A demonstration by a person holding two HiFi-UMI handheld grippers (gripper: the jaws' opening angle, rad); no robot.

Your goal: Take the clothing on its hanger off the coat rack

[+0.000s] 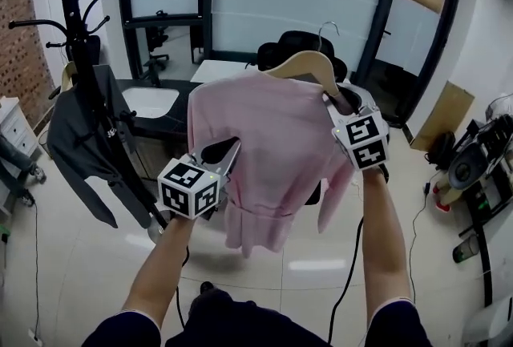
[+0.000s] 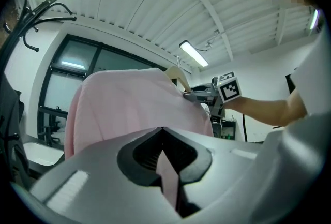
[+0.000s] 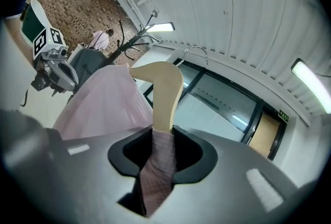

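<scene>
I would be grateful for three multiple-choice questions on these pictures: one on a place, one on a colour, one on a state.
1. In the head view, the coat rack stands where from the held garment? A left; B right; C beneath.
2. What colour is the held garment? A pink; B green; C yellow.
3. The hook of the wooden hanger is: A on the rack; B free in air; C on the floor.
Answers: 1 A: the rack rises at the left edge. 2 A: pink cloth shows in every view. 3 B: the hook touches nothing.
</scene>
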